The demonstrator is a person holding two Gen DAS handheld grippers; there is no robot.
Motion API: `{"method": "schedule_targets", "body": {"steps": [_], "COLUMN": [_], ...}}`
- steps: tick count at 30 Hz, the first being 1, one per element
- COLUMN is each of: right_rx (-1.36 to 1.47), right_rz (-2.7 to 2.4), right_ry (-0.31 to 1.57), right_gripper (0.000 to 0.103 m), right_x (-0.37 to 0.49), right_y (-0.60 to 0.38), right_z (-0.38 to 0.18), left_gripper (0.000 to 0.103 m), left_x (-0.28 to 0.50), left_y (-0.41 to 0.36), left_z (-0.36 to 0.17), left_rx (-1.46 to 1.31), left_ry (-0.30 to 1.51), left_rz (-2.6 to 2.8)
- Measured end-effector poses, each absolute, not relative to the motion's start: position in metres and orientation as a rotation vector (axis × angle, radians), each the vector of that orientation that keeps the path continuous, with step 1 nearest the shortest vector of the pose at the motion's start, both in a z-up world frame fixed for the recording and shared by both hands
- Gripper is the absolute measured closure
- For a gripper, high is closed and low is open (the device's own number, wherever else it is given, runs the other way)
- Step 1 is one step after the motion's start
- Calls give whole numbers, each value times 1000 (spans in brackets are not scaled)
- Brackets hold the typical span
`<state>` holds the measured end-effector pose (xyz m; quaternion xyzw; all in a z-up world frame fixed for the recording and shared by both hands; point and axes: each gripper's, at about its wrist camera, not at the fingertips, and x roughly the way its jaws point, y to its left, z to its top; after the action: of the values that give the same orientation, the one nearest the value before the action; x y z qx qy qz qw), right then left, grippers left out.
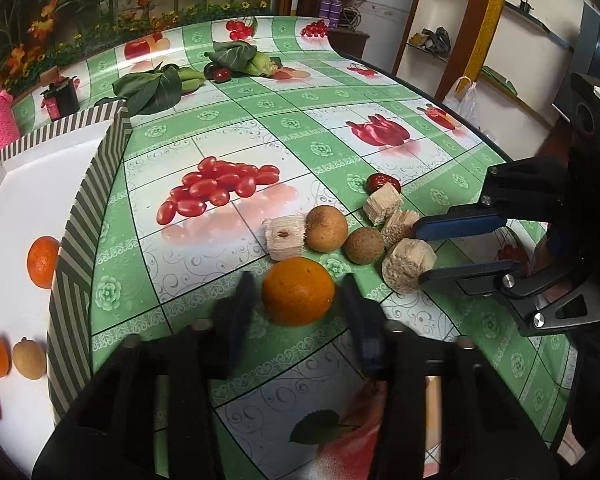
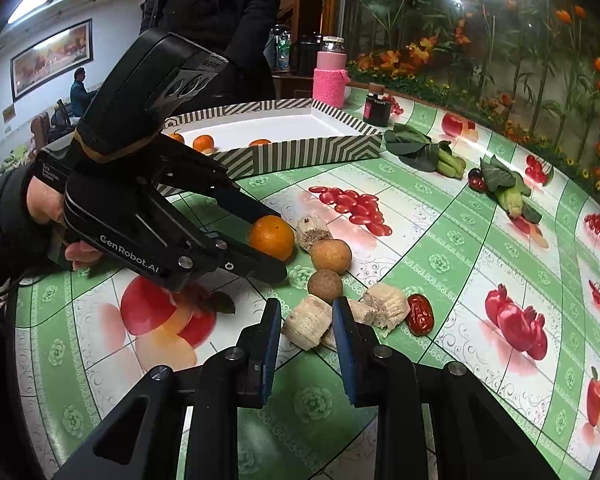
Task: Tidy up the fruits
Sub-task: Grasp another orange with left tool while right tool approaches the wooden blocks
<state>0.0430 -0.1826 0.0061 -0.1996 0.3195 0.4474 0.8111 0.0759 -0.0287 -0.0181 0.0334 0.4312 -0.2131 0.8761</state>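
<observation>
While the striped box [image 1: 88, 216] waits at the far left of the worktop [image 1: 228, 128] with several small oranges [image 1: 43, 262] and a longan [image 1: 29, 358] already lying on its white floor, the step in hand looks like gathering the loose orange [image 1: 298, 291] and carrying it across to join them. The left tool [image 1: 296, 300] has its fingers apart on either side of that orange, one on each flank, and from the pictures I cannot tell whether the pads touch the skin yet; the right wrist view shows the fruit sitting between them near their tips. To do this well, I would seat the fruit deeper between the pads before closing, squeeze across its widest part, and close gently, since a round, smooth fruit held only at the tips is likely to squirt forward into the two brown fruits [image 1: 326, 229] and the cut cane pieces [image 1: 285, 237] just beyond it. Lifting straight up before swinging left should clear the box wall. Further right, the right tool [image 2: 306, 334] is also open, its blue-padded fingers straddling one cane piece [image 2: 306, 327] without gripping it, with a red date [image 2: 420, 314] just beside the cluster; keeping that tool motionless would avoid nudging the pile while the orange leaves.
</observation>
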Motion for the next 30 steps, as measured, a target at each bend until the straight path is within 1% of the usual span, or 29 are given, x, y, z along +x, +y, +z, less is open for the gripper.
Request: {"method": "schedule_targets", "body": {"steps": [2,9,18,30], "right_rx": [-427,-364,-353,-243], "right_rz": [952,947,932,867], "right_ry": [679,640,624,573], "right_gripper": [79,80,80,80], "right_x": [45,49,51,59], "right_y": [-183,-192,-192,-205], "right_z": [6,16,18,29], "left_gripper": [70,70,70,70], "left_x": [76,71,67,64], "left_y": [-28,-21,-10,-5], "left_z": [-18,-11,-2,3], "left_rx": [62,19,-26,-55], "left_ry": [900,856,792,758], "left_rz": [-449,-457,-436,-430]}}
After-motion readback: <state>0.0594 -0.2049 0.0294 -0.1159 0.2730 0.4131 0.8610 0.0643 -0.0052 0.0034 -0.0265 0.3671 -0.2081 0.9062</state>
